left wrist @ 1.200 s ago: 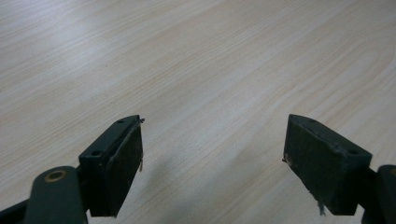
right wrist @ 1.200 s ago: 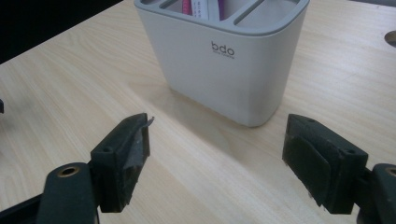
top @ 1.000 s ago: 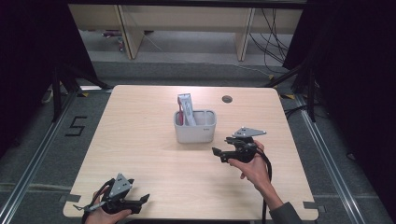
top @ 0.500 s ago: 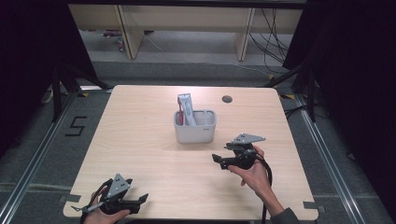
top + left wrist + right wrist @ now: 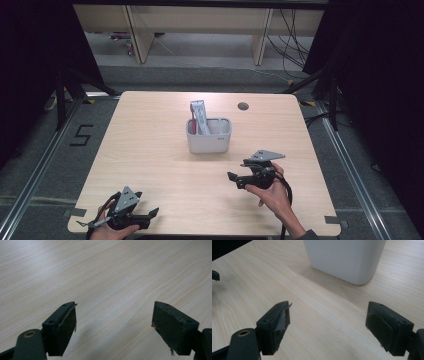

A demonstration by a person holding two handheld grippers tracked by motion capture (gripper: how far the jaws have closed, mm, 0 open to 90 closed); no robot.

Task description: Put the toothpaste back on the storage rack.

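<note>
The left tool (image 5: 142, 216) is held at the near left corner of the counter (image 5: 150, 150), jaws spread wide over bare wood, nothing gripped. The white holder (image 5: 209, 136) is set near the counter's middle, toward the far edge; a tube (image 5: 200, 116) is stood upright in its left compartment. The right tool (image 5: 237, 179) is held near the near right part, jaws parted, empty, aimed at the holder and apart from it.

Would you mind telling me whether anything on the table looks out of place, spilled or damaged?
Nothing stands out. The white holder stands upright mid-table with a tube leaning inside it. Both the left gripper and the right gripper are open and hold nothing, though their jaw pads look slightly frayed at the edges.
</note>
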